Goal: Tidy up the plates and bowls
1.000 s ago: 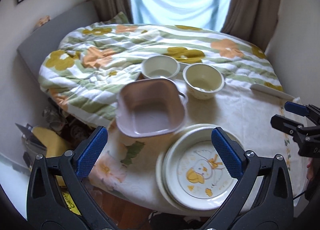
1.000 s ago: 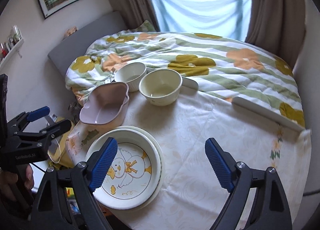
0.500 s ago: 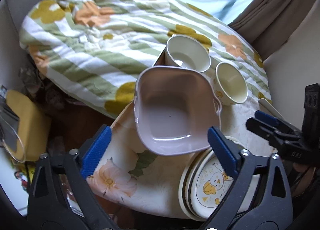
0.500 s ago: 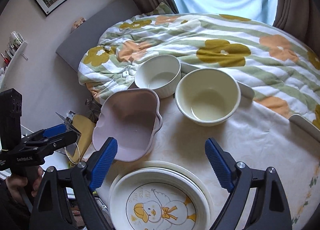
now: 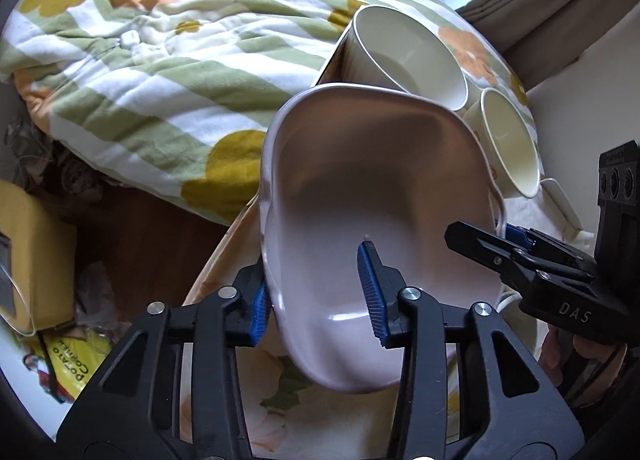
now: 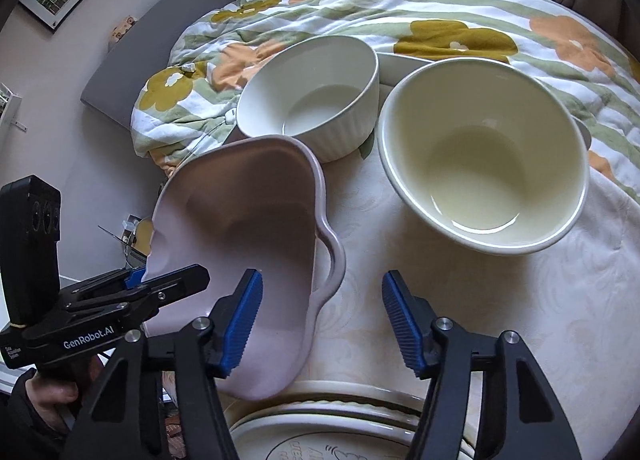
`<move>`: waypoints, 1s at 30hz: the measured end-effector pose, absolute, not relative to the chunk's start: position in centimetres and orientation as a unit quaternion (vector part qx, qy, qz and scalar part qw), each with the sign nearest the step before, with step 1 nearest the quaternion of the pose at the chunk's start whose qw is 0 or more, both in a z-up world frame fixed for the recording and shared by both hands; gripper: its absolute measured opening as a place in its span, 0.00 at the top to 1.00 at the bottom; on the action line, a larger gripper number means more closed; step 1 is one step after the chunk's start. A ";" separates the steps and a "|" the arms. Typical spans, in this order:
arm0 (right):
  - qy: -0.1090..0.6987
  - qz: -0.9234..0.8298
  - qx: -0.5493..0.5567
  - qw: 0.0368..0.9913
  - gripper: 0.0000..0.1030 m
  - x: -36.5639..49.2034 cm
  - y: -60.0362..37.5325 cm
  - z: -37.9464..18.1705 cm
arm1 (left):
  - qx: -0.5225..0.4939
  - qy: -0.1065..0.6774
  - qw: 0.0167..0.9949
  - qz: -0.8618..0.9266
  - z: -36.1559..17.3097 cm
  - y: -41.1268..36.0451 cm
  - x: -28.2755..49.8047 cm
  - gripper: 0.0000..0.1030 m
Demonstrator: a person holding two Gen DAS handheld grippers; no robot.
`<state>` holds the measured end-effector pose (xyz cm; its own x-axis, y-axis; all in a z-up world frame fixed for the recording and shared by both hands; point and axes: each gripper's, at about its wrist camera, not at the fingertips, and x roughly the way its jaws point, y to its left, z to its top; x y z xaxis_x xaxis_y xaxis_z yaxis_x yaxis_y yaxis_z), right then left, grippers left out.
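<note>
A pink dish with loop handles lies on the table. My left gripper straddles its left wall, one pad outside and one inside. Its jaws are closing, with a gap still showing at the inner pad. My right gripper straddles the right rim by the handle. Its jaws are closing too, and neither pad touches. Behind the dish stand a white ribbed bowl and a cream bowl. Stacked plates lie at the table's near edge.
A floral quilt covers the bed right behind the table and touches the bowls. The tablecloth is bare to the right of the dish. On the floor to the left lie a yellow bag and clutter. A hand holds the left gripper.
Both grippers have come down and forward onto the pink dish, one on each side. Their jaws have narrowed from wide open to straddling its rims.
</note>
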<state>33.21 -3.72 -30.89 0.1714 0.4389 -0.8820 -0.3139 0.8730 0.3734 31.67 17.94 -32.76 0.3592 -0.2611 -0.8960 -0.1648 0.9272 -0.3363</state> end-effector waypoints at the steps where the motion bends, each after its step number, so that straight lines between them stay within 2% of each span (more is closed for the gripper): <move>1: 0.597 0.247 0.053 0.761 0.56 33.2 -3.5 -31.1 | -0.186 0.567 0.802 -0.031 -32.8 17.9 31.8 0.68; 2: 0.600 0.246 0.053 0.759 0.65 33.3 -3.3 -31.3 | -0.182 0.567 0.803 -0.031 -32.9 18.0 31.9 0.75; 3: 0.602 0.247 0.053 0.757 0.73 33.3 -3.1 -31.5 | -0.178 0.568 0.803 -0.031 -33.0 18.1 31.9 0.77; 6: 0.600 0.238 0.037 0.763 0.85 33.2 -2.5 -31.6 | -0.165 0.567 0.807 -0.030 -33.1 18.1 31.9 0.81; 13: 0.596 0.226 0.036 0.770 0.88 32.9 -2.4 -31.1 | -0.140 0.557 0.818 -0.032 -32.0 18.1 31.4 0.82; 19: 0.571 0.231 0.042 0.786 0.88 31.2 -3.0 -28.8 | -0.126 0.531 0.837 -0.033 -28.8 17.5 30.3 0.82; 30: 0.511 0.208 0.068 0.831 0.88 25.2 -11.0 -22.1 | -0.069 0.479 0.873 -0.062 -21.4 7.9 25.4 0.82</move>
<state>25.19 -10.97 -22.12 0.3915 0.4156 -0.8210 -0.2768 0.9041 0.3257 25.44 7.92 -21.38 0.5340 -0.1742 -0.8273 0.0418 0.9828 -0.1800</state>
